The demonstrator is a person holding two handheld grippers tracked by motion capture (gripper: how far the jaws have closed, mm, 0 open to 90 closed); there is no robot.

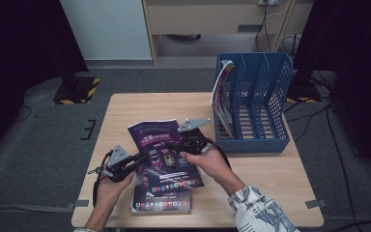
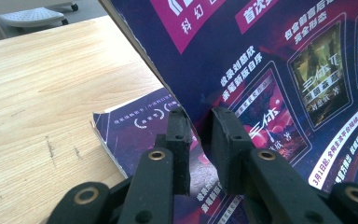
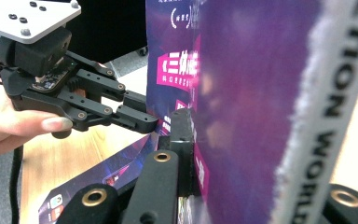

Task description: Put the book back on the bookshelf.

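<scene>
Now, left jaws: pressed together on the lower left edge of the purple magazine [image 2: 270,88], the cover pinched between the pads.
Right jaws: clamped on the same magazine at its right edge, the near pad flat against the cover and the spine text running past the far side.
Left gripper [image 1: 137,158]: at the magazine's left, pointing toward the blue file rack [image 1: 270,140].
Right gripper [image 1: 178,144]: on the side nearer the rack, so that hand looks the better placed to lead.
Magazine: lifted clear of the table [image 1: 125,108], tilted up, just left of the rack, long axis running away from the person.
Second magazine [image 1: 162,202]: flat on the table beneath, farther from the rack.
Rack: already holding one magazine [image 1: 221,87] in its leftmost slot; the other slots open.
Next move, my read: carry toward the rack, stand it upright.
</scene>
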